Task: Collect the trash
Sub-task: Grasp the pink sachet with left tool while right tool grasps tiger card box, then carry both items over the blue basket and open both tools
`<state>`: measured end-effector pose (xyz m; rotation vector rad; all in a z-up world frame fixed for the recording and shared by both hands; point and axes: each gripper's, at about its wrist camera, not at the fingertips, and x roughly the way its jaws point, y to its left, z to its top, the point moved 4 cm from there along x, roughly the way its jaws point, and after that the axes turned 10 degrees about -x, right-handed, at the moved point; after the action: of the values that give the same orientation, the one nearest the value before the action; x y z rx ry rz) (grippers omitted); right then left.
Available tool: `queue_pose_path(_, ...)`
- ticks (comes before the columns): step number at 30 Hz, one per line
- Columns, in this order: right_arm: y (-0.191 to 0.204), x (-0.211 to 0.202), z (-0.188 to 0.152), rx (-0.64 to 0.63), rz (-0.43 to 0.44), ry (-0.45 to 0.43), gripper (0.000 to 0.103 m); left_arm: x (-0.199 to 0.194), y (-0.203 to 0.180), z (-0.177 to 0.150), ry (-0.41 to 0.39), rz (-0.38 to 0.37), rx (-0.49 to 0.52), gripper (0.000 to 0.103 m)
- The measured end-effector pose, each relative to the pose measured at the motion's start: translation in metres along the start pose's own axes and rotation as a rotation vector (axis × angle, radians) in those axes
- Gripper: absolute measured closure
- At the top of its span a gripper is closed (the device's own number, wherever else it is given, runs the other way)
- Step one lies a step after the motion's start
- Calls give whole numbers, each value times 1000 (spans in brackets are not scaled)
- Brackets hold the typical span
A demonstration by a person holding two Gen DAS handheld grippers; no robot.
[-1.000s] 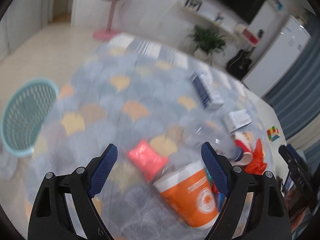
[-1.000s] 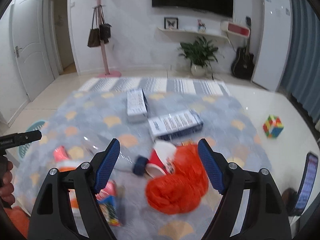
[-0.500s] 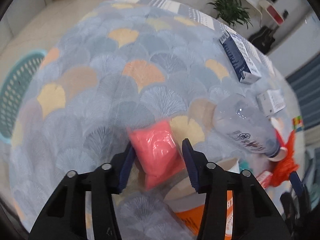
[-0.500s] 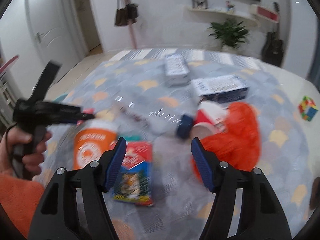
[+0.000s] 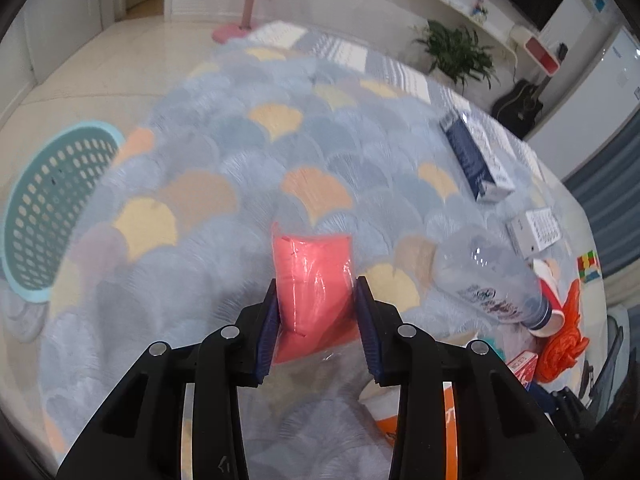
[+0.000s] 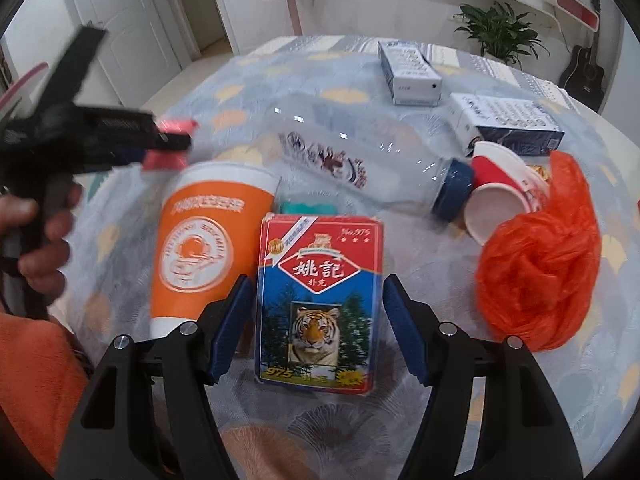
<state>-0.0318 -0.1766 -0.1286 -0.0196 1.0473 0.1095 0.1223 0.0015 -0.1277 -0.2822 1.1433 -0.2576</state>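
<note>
My left gripper (image 5: 316,304) is shut on a pink plastic packet (image 5: 312,276) and holds it above the patterned tablecloth (image 5: 224,168); the packet also shows in the right wrist view (image 6: 170,148). My right gripper (image 6: 316,312) is open, its jaws either side of a playing-card box with a tiger (image 6: 318,304) that lies flat. An orange paper cup (image 6: 204,240) lies beside it on the left. A clear plastic bottle (image 6: 360,164), a red paper cup (image 6: 500,196) and an orange plastic bag (image 6: 540,264) lie to the right.
A teal perforated basket (image 5: 52,208) stands on the floor left of the table. Two blue-and-white cartons (image 6: 408,72) (image 6: 508,124) lie at the far side. A colour cube (image 5: 588,266) is on the floor at right. A plant (image 6: 500,32) and a guitar (image 6: 584,76) stand by the wall.
My left gripper closed on the pink packet and lifted it off the cloth. My right gripper moved left and down until its open jaws came either side of the card box.
</note>
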Motion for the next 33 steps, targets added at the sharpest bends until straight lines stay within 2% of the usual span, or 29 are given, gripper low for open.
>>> queue_pose_path(4, -1, 6, 3, 0, -61, 11, 44, -16, 7, 10, -55, 5, 12, 69)
queue_pose_path(10, 3, -25, 30, -23, -106, -115, 45, -54, 20, 30, -200, -8, 34, 69)
queue_pose_path(15, 22, -53, 77, -91, -109, -235, 45, -101, 38, 52, -357, -39, 8, 69)
queue_pose_path(19, 54, -68, 124, -164, -68, -325, 45, -147, 62, 85, -464, -74, -51, 69)
queue_pose_path(22, 77, -71, 154, -200, -36, -377, 45, -177, 81, 104, -516, -93, -102, 68)
queue_pose_path(26, 120, -70, 197, -250, 34, -443, 45, -216, 126, 121, -621, -51, -186, 69)
queue_pose_path(30, 169, -53, 233, -285, 130, -450, 45, -226, 177, 125, -646, -16, -287, 69)
queue_pose_path(33, 199, -32, 252, -298, 182, -428, 45, -217, 215, 124, -629, 26, -348, 69)
